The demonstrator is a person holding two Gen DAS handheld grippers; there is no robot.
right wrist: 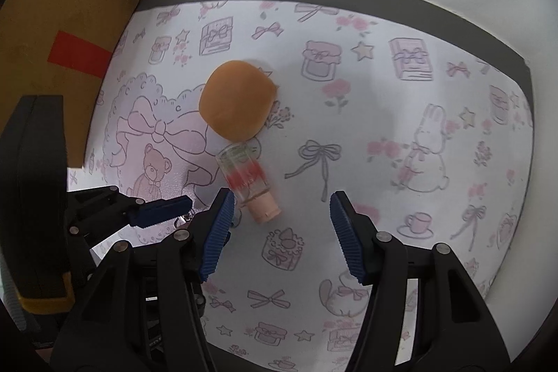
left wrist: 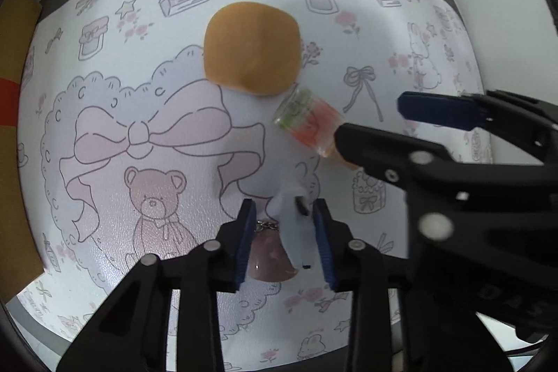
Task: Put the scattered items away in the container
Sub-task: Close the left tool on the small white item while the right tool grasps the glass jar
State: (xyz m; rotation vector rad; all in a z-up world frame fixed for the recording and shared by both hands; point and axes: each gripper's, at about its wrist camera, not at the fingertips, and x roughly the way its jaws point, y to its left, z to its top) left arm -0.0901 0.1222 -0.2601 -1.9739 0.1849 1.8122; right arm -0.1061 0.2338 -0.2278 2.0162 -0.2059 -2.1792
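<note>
My left gripper [left wrist: 284, 232] is shut on a small pink keychain charm [left wrist: 270, 262] with a white tag and a short chain, just above the mat. A clear toy cup [left wrist: 308, 121] with red and green filling and a pink cap lies on its side; it also shows in the right wrist view [right wrist: 249, 180]. An orange round cushion-like item [left wrist: 251, 47] lies beyond it, also in the right wrist view [right wrist: 237, 100]. My right gripper [right wrist: 279, 229] is open and empty, its left finger close beside the cup's cap. A cardboard box [right wrist: 52, 33] stands at the left.
A patterned white mat [right wrist: 383, 128] with bows, bears and rabbits covers the table, with a grey border and a white wall behind. The cardboard box [left wrist: 14, 128] edges the mat on the left. The left gripper's fingers [right wrist: 164, 210] show in the right wrist view.
</note>
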